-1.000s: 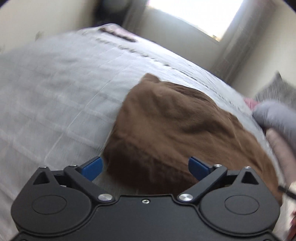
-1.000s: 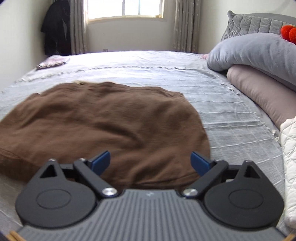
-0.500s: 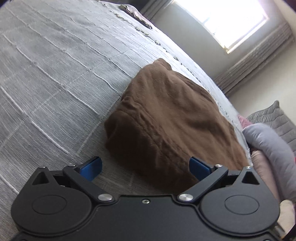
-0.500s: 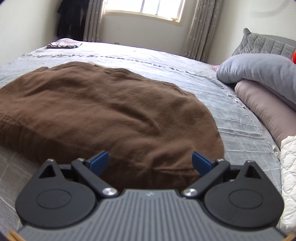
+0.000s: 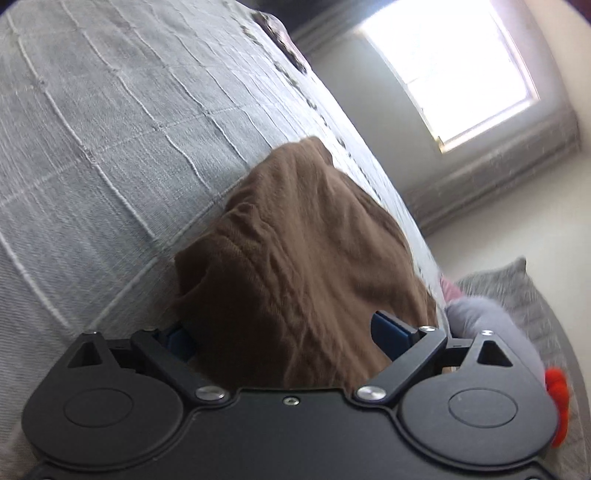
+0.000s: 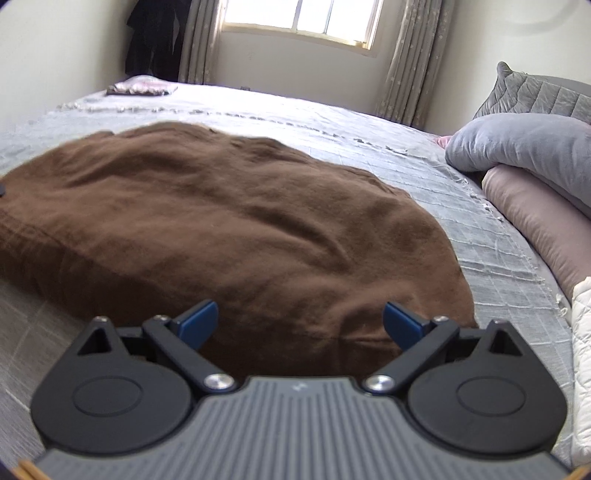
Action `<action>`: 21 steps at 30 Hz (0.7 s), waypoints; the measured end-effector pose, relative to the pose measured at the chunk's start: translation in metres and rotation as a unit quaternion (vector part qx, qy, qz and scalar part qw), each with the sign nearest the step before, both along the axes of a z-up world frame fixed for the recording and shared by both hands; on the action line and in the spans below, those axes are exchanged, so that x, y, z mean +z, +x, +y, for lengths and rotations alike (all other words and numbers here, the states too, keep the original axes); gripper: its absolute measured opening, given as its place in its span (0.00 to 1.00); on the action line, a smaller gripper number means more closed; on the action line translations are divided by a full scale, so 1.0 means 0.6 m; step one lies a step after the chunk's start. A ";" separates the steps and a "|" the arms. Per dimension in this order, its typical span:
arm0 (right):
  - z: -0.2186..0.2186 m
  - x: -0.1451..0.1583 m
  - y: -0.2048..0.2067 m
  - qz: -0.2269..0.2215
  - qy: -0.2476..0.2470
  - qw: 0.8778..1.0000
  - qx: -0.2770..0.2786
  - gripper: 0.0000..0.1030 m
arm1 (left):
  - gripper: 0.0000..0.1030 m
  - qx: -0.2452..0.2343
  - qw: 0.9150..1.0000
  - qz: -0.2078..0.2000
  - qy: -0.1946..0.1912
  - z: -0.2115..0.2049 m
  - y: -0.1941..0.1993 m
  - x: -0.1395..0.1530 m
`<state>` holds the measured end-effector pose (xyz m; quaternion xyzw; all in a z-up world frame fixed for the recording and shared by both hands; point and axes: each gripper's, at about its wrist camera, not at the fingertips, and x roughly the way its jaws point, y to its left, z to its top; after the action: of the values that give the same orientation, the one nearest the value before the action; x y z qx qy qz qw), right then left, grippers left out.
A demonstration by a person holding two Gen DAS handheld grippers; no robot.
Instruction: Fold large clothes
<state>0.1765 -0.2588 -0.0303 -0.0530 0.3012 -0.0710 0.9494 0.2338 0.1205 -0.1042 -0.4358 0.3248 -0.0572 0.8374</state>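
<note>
**Claws at the edge of the brown cloth**

Left claw [image 5: 280,332] is tipped to one side and has the near corner of the brown cloth [image 5: 303,258] between its blue fingers [image 5: 388,326]. Its jaws have just been closing in a bit, but they are still wide apart, and I cannot see them pinching the cloth. One blue finger is partly hidden behind the cloth.

Right claw [image 6: 301,319] is let go too, with its jaws wide apart. It sits low at the near edge of the same cloth [image 6: 229,221], and the hem lies between its fingers.

The cloth lies spread out on the bed [image 6: 480,236], over a gray cover with white lines. To the right are a gray pillow [image 6: 524,144] and a pink pillow [image 6: 535,214]. Past the bed is a bright window [image 6: 299,18] with curtains [image 6: 410,59].
</note>
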 end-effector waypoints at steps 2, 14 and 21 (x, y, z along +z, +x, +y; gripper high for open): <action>-0.002 0.008 -0.002 -0.019 0.030 0.999 0.008 0.95 | 0.79 0.020 1.000 -0.002 0.003 -0.006 0.005 -0.001; 0.024 0.000 0.041 -0.015 0.189 0.979 0.077 0.33 | 0.38 0.086 0.992 -0.046 0.079 -0.044 -0.010 0.034; 0.046 -0.025 0.056 0.023 0.157 0.984 0.082 0.32 | 0.35 0.080 0.985 -0.080 0.127 -0.064 -0.021 0.072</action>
<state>0.2102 -0.2314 -0.0451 0.0704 0.3252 0.0562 0.9413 0.2209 0.0818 -0.0612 -0.3445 0.2258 0.0169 0.9111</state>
